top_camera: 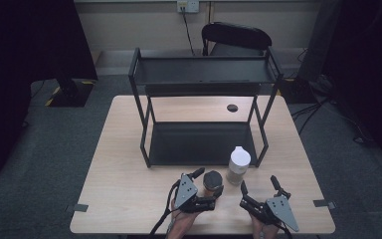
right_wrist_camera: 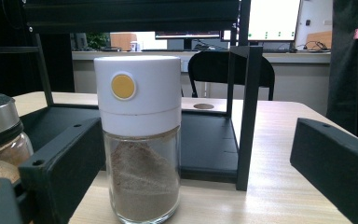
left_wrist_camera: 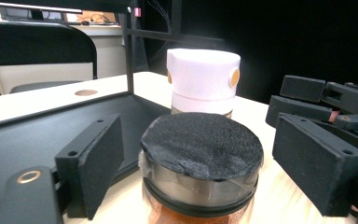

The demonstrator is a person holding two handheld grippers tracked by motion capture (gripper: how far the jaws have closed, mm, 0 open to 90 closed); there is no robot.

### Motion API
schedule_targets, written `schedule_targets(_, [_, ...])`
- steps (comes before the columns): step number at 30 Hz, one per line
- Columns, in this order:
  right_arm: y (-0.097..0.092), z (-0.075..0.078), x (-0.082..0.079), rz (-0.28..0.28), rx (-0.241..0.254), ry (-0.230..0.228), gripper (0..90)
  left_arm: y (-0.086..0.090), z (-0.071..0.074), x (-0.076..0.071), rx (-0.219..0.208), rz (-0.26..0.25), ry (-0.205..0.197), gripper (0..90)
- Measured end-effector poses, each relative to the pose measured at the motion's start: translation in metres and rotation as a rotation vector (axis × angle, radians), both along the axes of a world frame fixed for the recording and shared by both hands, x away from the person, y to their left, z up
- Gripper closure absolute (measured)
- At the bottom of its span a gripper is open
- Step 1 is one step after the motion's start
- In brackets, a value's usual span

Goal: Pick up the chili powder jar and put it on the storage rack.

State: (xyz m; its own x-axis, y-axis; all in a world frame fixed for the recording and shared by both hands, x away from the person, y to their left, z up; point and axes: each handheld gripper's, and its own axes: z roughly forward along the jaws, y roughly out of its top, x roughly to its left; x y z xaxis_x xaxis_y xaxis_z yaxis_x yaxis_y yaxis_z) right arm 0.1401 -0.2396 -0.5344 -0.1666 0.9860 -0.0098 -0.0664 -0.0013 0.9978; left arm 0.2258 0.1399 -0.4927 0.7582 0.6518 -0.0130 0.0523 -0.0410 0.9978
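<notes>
Two jars near the front edge of the tabletop (top_camera: 129, 149), just before the black rack (top_camera: 201, 144). Dark-lidded jar (top_camera: 212, 182), orange-brown contents showing through the glass, at about 8 o'clock of the white-capped jar (top_camera: 238, 166), itself partly filled with brown powder. Left hand-held gripper (top_camera: 208, 186) straddling the dark-lidded jar, jaws partly closed, pads seemingly a hair off the lid. Right hand-held gripper (top_camera: 258, 185) at 5 o'clock of the white-capped jar, jaws spread wide, holding nothing.

light: dim room, table (top_camera: 129, 149) lit from above | glare: white cap (left_wrist_camera: 203, 74) overexposed | blur: mild
</notes>
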Motion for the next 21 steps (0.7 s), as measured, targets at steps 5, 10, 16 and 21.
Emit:
schedule_targets(5, [0.0000, 0.0000, 0.0000, 0.000, 0.000, 0.000, 2.4, -0.0028, -0.0011, 0.0044, 0.025, -0.009, 0.001, 23.8])
schedule_targets(10, [0.0000, 0.0000, 0.0000, 0.000, 0.000, 0.000, 2.5, -0.0046, -0.0022, 0.0064, 0.039, -0.008, 0.004, 28.8])
schedule_targets(16, [0.0000, 0.0001, 0.0001, 0.000, 0.000, 0.001, 2.5, -0.0035, -0.0051, 0.0068, 0.030, -0.013, -0.004, 34.6])
schedule_targets(21, [0.0000, 0.0000, 0.0000, 0.000, 0.000, 0.000, 2.5, -0.0050, -0.0082, 0.0041, 0.015, 0.000, -0.008, 35.1])
